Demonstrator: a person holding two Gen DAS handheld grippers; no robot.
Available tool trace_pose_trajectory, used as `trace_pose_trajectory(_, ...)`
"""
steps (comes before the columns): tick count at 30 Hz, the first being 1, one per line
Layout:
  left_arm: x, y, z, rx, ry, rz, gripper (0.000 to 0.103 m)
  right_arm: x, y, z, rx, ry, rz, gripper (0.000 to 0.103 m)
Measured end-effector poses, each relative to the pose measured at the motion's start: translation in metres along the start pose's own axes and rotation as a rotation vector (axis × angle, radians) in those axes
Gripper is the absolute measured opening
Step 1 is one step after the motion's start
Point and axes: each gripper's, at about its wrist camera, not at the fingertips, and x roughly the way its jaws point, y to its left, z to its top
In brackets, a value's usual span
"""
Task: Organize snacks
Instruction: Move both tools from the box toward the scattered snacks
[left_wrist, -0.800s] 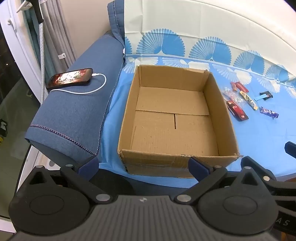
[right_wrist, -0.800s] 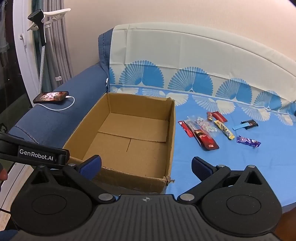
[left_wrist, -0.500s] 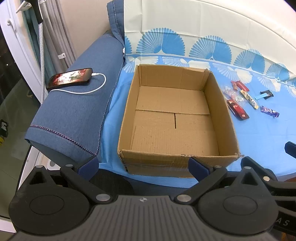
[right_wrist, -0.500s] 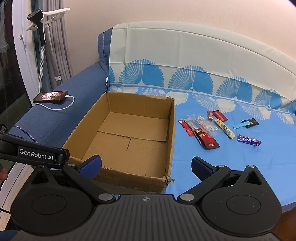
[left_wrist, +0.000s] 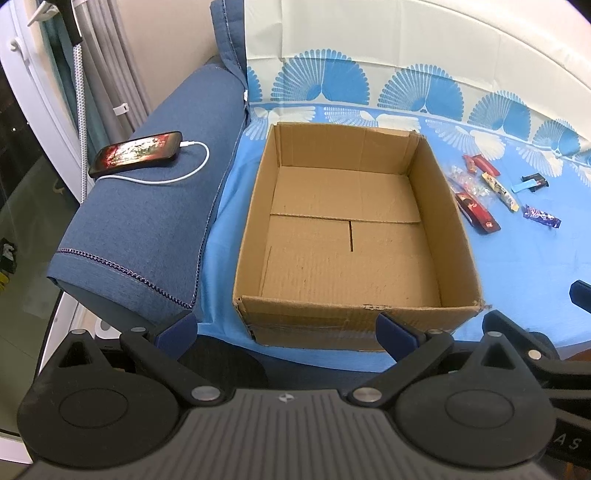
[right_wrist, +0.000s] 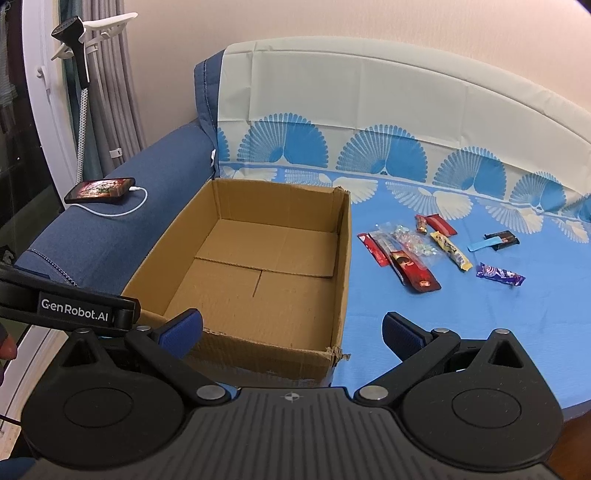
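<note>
Holding both grippers above the near edge of the sofa seat, I find my left gripper (left_wrist: 286, 328) with jaws spread wide and nothing between them, and my right gripper (right_wrist: 293, 328) likewise wide apart and empty. The box (left_wrist: 255, 229) stands open on the blue cloth (right_wrist: 480, 332), directly ahead of the left gripper and ahead-left of the right; its floor is bare cardboard. The snacks (right_wrist: 417, 258) lie in a loose cluster on the cloth to the right of the box, well apart from both grippers and beyond the right one. Among them: a dark red bar (right_wrist: 415, 273) nearest the box, a clear candy bag (right_wrist: 410, 240), a yellow bar (right_wrist: 450, 249), a purple wrapper (right_wrist: 498, 274) and a black-and-blue packet (right_wrist: 496, 240) farthest right. A phone (left_wrist: 136, 153) on a white cable lies on the armrest (left_wrist: 147, 229), left of the box.
</note>
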Motion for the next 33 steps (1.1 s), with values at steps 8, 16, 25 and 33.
trace_pose_trajectory(8,0.010,-0.003,0.004,0.005,0.015,0.001,0.103,0.009,-0.004,-0.001,0.009,0.007,0.003,0.103)
trace_pose_trajectory(16,0.041,-0.008,0.018,0.008,0.058,0.024,0.103,0.031,-0.015,-0.001,0.045,0.011,-0.011,0.103)
trace_pose_trajectory(25,0.104,-0.015,0.037,0.016,0.140,0.079,0.103,0.099,-0.058,0.004,0.197,0.101,-0.073,0.103)
trace_pose_trajectory(33,0.157,-0.009,0.040,0.051,0.231,0.140,0.103,0.172,-0.057,0.013,0.129,0.230,-0.025,0.103)
